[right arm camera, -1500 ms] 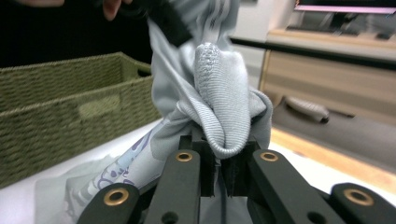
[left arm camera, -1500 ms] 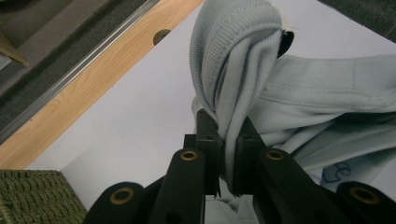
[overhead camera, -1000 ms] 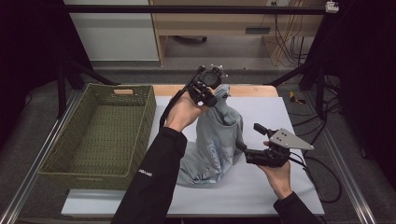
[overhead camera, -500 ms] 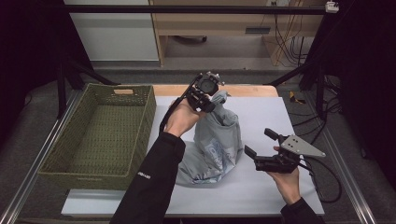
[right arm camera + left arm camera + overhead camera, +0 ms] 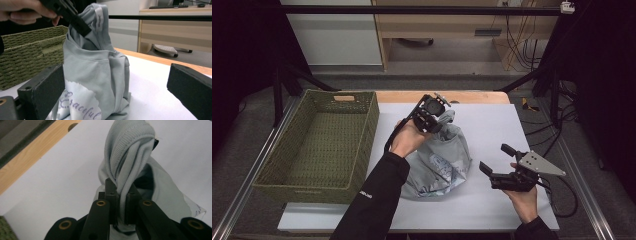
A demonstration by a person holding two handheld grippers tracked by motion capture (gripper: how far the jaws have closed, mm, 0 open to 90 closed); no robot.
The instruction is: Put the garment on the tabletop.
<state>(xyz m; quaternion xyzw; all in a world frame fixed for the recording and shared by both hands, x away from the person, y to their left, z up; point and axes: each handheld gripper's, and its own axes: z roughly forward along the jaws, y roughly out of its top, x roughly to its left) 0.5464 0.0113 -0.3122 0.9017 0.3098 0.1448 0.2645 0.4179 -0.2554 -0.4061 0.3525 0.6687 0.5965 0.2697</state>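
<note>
A pale grey-blue T-shirt point(image 5: 443, 161) with a purple print hangs in a bunch, its lower part resting on the white table mat point(image 5: 502, 120). My left gripper point(image 5: 439, 120) is raised over the middle of the table, shut on the ribbed collar point(image 5: 130, 152). In the left gripper view the jaws pinch that fold between them point(image 5: 121, 203). My right gripper point(image 5: 495, 158) is low at the near right, a short way from the shirt, open and holding nothing. In the right gripper view the shirt point(image 5: 100, 70) stands between and beyond its wide-apart jaws.
A green woven basket point(image 5: 364, 135) stands along the table's left side, also seen past the shirt point(image 5: 25, 55). A wooden strip point(image 5: 477, 96) runs along the far edge. A black cable point(image 5: 564, 202) trails off the right gripper. A wooden desk point(image 5: 175, 25) stands behind.
My right gripper has drawn back from the shirt, to the right and toward the near edge, staying open. The left gripper still holds the collar up, nearly unmoved.
</note>
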